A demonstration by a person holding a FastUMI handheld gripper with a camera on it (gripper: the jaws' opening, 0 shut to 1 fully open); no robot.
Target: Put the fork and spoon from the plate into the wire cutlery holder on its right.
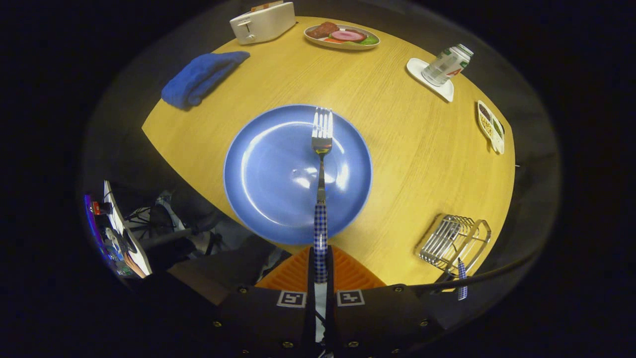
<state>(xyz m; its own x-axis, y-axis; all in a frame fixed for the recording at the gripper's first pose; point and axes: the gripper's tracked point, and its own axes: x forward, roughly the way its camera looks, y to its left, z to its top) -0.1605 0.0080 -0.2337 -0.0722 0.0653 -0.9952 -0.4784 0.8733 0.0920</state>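
Fingers clamped on the checkered handle of the fork, held above the round glossy blue plate, tines pointing ahead. Right of the plate, on the wood-grain counter, wire cutlery holder with another checkered handle sticking out, its head hidden. Farther off: folded blue cloth, toaster, tilted can.

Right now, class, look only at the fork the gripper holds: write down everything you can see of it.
The fork looks like shiny metal with four tines and a narrow neck, ending in a handle with a blue-and-white check pattern. The gripper is shut on that handle, both fingers pressing its sides. The fork points straight ahead from the fingers, tines farthest away, over the blue plate. Whether it touches the plate cannot be told.
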